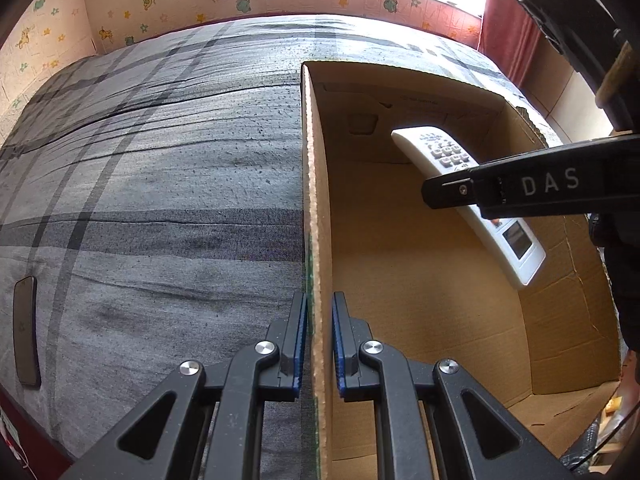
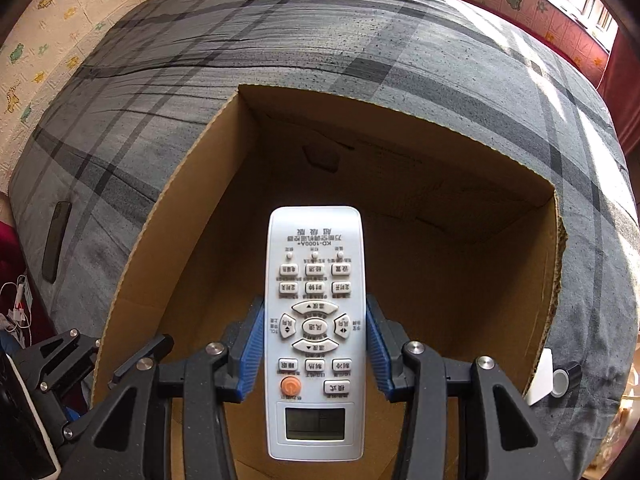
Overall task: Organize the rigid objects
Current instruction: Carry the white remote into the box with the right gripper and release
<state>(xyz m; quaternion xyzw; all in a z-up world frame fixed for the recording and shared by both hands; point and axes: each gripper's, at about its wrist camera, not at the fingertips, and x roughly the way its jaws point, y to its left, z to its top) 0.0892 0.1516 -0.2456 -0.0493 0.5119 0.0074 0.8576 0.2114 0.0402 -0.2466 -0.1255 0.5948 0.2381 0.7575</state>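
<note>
Remote [image 2: 315,332] sits clamped between our right gripper [image 2: 315,344] pads, over the open cardboard box [image 2: 192,184]. Left view alone shows our left gripper [image 1: 320,344] pinching the box's side wall; phone [image 1: 26,330] lies on the bedspread [image 1: 160,160].

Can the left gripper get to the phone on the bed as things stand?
Probably not right away: the left gripper is clamped on the cardboard box wall. Once released, bare bedspread lies between it and the phone.

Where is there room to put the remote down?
The cardboard box floor under the white remote looks bare. The grey plaid bedspread left of the box is open up to the dark phone. The box's left wall is crowded: the left hand-held gripper straddles it.
</note>
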